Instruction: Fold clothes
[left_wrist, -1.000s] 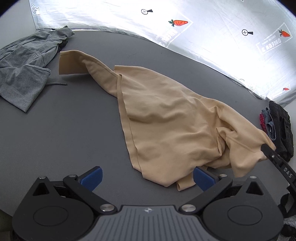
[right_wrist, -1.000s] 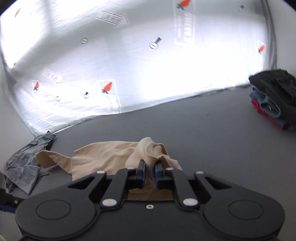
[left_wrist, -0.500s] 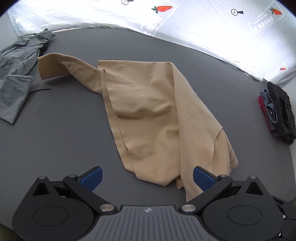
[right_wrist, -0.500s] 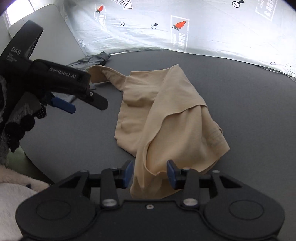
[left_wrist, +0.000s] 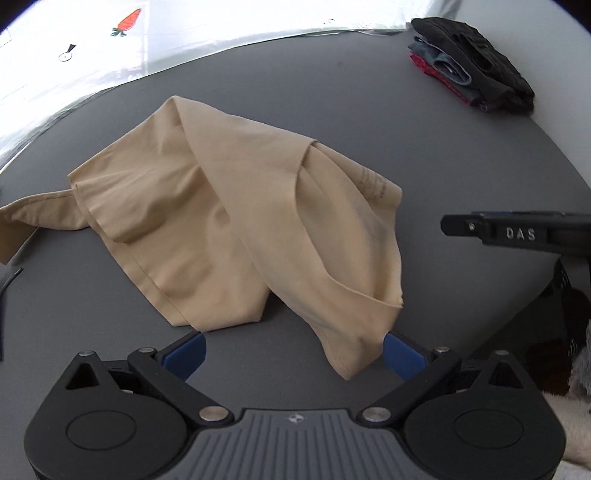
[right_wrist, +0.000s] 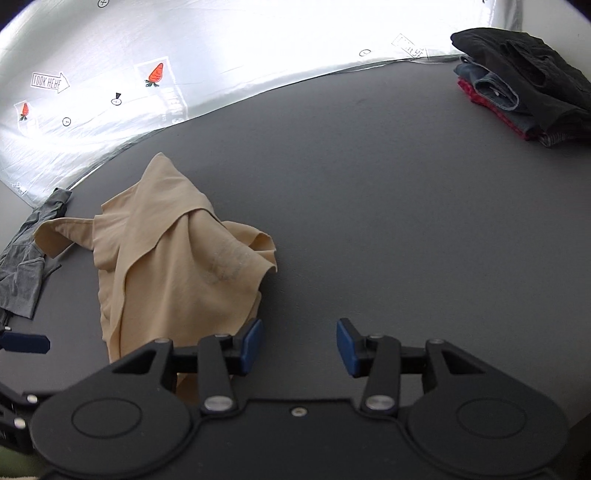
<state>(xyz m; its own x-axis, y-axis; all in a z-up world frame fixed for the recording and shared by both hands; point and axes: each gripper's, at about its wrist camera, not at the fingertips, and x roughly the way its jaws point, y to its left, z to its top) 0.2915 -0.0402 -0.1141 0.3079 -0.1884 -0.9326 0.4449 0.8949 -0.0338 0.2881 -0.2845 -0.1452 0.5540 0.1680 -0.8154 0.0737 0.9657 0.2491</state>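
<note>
**A:** So where's the shirt right now?

**B:** The beige shirt (left_wrist: 229, 206) is lying in a rumpled heap on the dark grey table (right_wrist: 388, 206), partly doubled over itself, with one sleeve trailing off toward the left. There's faint printed text showing through the fabric near the collar side.

**A:** Either tool got hold of it?

**B:** Nope. The left tool (left_wrist: 291, 350) has its blue pads spread wide, and the near hem of the shirt droops down just in front of the right-hand pad; can't tell if it actually touches. The right tool (right_wrist: 299, 345) is spread apart too, sitting beside the shirt's right edge with only bare table between the pads.

**A:** Anything else around?

**B:** A grey garment (right_wrist: 26, 266) crumpled at the far left, right by the trailing sleeve. A folded stack of clothes (right_wrist: 517, 85), black on top with denim and red under it, well apart at the far right. Shiny silver sheet (right_wrist: 221, 66) with carrot prints runs behind the table.
</note>
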